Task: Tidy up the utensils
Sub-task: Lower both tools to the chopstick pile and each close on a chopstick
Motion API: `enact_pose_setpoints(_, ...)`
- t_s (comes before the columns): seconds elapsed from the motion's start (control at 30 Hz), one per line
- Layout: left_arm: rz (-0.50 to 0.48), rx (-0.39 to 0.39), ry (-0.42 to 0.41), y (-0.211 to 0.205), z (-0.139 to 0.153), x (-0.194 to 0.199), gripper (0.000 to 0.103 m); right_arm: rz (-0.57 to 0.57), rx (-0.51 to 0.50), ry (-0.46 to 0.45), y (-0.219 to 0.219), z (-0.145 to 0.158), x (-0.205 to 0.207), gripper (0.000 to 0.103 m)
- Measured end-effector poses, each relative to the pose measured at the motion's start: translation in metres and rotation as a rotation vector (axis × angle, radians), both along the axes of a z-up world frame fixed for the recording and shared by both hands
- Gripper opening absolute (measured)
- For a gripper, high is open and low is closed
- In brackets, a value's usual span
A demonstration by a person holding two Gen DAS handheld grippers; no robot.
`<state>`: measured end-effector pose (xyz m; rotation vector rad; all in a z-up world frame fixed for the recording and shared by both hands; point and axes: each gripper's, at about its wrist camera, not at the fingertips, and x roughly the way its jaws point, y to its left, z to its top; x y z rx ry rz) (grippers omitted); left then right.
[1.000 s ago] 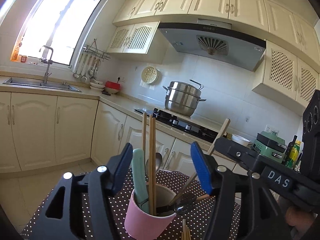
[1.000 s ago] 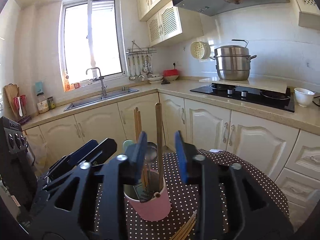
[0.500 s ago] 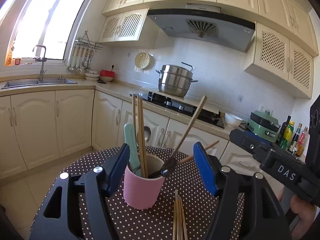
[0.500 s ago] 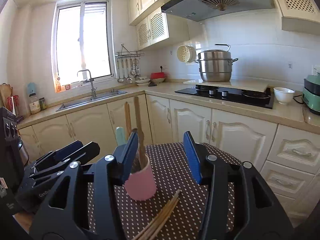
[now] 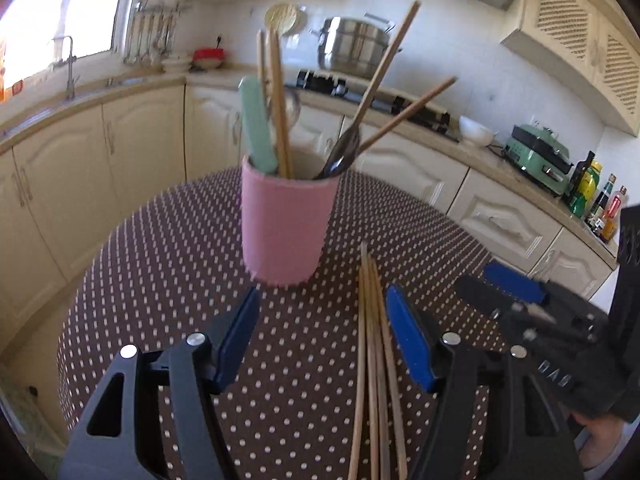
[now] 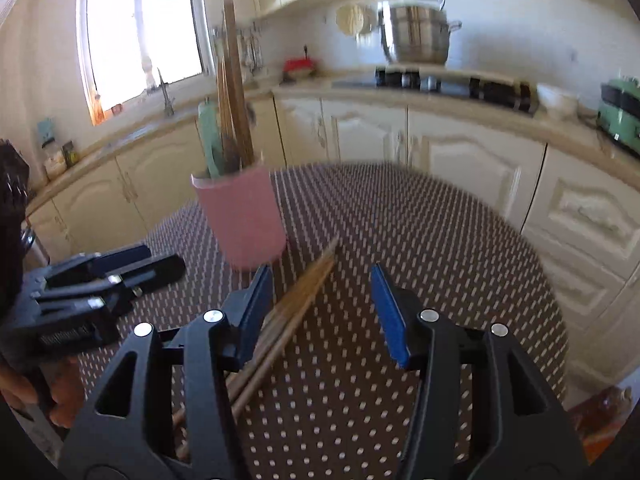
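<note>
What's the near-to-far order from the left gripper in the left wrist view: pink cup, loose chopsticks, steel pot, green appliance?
From the left gripper:
1. loose chopsticks, on the cloth between its fingers, toward the right one
2. pink cup, just ahead, centre of the table
3. green appliance, right counter
4. steel pot, back on the hob

The left gripper (image 5: 322,344) fills the bottom of its own view, tilted down, its blue pads (image 5: 410,344) standing wide apart and gripping nothing. In the right-wrist view it shows again at the left edge (image 6: 116,266), with fingers of the holding hand (image 6: 28,394) wrapped under it at lower left. The right gripper (image 6: 322,310) sits low in its frame, also tilted down, its jaws opening with nothing pressed between the pads. In the left-wrist view it appears at the right (image 5: 504,292), a bit of the person's hand (image 5: 600,444) beneath it.
</note>
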<state>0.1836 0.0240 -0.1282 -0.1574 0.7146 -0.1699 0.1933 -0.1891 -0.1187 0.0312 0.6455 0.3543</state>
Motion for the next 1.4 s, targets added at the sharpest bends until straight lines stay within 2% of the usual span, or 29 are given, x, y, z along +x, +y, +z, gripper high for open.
enact_pose_setpoints(0.1,0.024,0.018,0.061,0.007,-0.015,0.0,0.065,0.028,-0.027,0.09,0.011,-0.025,0.005,0.051)
enact_pose_setpoints(0.23,0.033,0.031,0.115,0.012,-0.028,0.0,0.065,0.067,-0.076,0.148,0.029,-0.044,0.006,0.051)
enact_pose_setpoints(0.43,0.022,0.041,0.151,0.013,-0.037,0.004,0.065,0.075,-0.143,0.212,0.04,-0.057,0.014,0.051)
enact_pose_setpoints(0.7,-0.035,0.083,0.196,-0.001,-0.045,0.014,0.065,0.095,-0.215,0.261,0.042,-0.057,0.02,0.051)
enact_pose_setpoints(0.8,-0.05,0.108,0.213,-0.009,-0.049,0.019,0.065,0.087,-0.291,0.267,0.051,-0.06,0.029,0.051)
enact_pose_setpoints(0.9,-0.071,0.096,0.23,-0.014,-0.051,0.023,0.065,0.109,-0.28,0.303,0.048,-0.059,0.035,0.05)
enact_pose_setpoints(1.0,-0.119,0.155,0.225,-0.027,-0.052,0.025,0.065,0.127,-0.262,0.326,0.035,-0.059,0.038,0.04)
enact_pose_setpoints(1.1,-0.149,0.21,0.232,-0.041,-0.056,0.03,0.065,0.135,-0.241,0.348,0.021,-0.058,0.038,0.035)
enact_pose_setpoints(1.17,-0.147,0.252,0.239,-0.047,-0.06,0.034,0.065,0.143,-0.239,0.357,0.015,-0.058,0.036,0.035)
enact_pose_setpoints(1.4,-0.171,0.316,0.277,-0.073,-0.066,0.058,0.065,0.162,-0.194,0.416,0.0,-0.055,0.039,0.035)
